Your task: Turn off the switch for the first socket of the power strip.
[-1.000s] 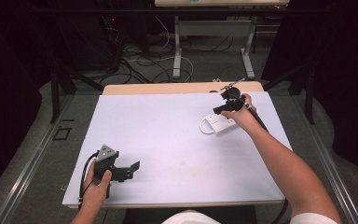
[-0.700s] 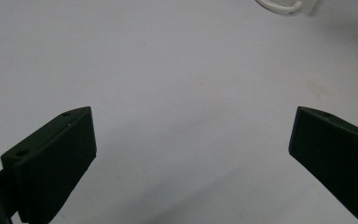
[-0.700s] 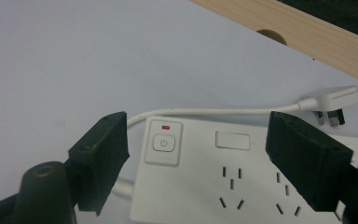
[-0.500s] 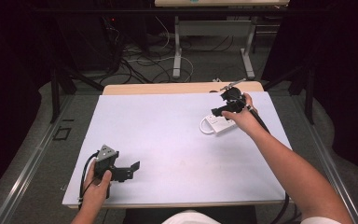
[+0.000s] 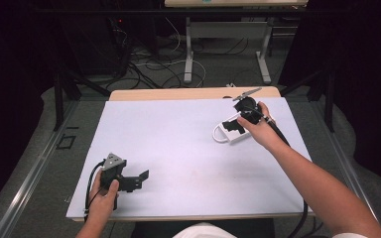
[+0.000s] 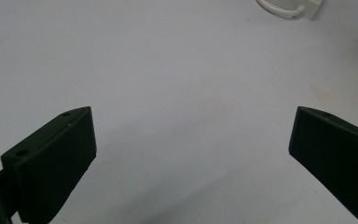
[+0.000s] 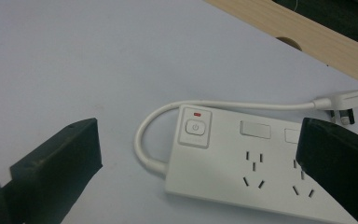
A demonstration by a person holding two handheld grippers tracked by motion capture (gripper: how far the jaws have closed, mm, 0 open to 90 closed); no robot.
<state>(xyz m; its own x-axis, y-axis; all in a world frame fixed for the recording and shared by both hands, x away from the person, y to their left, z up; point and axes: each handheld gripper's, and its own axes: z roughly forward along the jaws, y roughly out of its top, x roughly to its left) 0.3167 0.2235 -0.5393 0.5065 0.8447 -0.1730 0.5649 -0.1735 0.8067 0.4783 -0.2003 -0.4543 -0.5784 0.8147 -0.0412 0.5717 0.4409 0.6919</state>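
A white power strip [image 5: 226, 135] lies on the white mat at the right rear, its cable looping round its left end. In the right gripper view the power strip [image 7: 242, 163] shows a power button [image 7: 195, 128], several sockets, and the cable running to a plug [image 7: 342, 103]. My right gripper [image 5: 236, 125] hovers over the strip's right part. Its jaws have just been opening and now stand wide, right gripper [image 7: 198, 128] pads clear of the strip. My left gripper [image 5: 143, 177] rests open near the front left, and the left gripper [image 6: 193, 114] has only bare mat between its jaws.
The white mat [image 5: 178, 144] covers most of the table; a strip of bare wood [image 5: 178, 94] runs along the back edge, with a cable hole [image 7: 286, 42] in it. Desk legs and loose cables stand on the floor beyond.
My right hand has drawn back a little toward the near side above the power strip, and its jaws have spread wider. The left hand has kept still.
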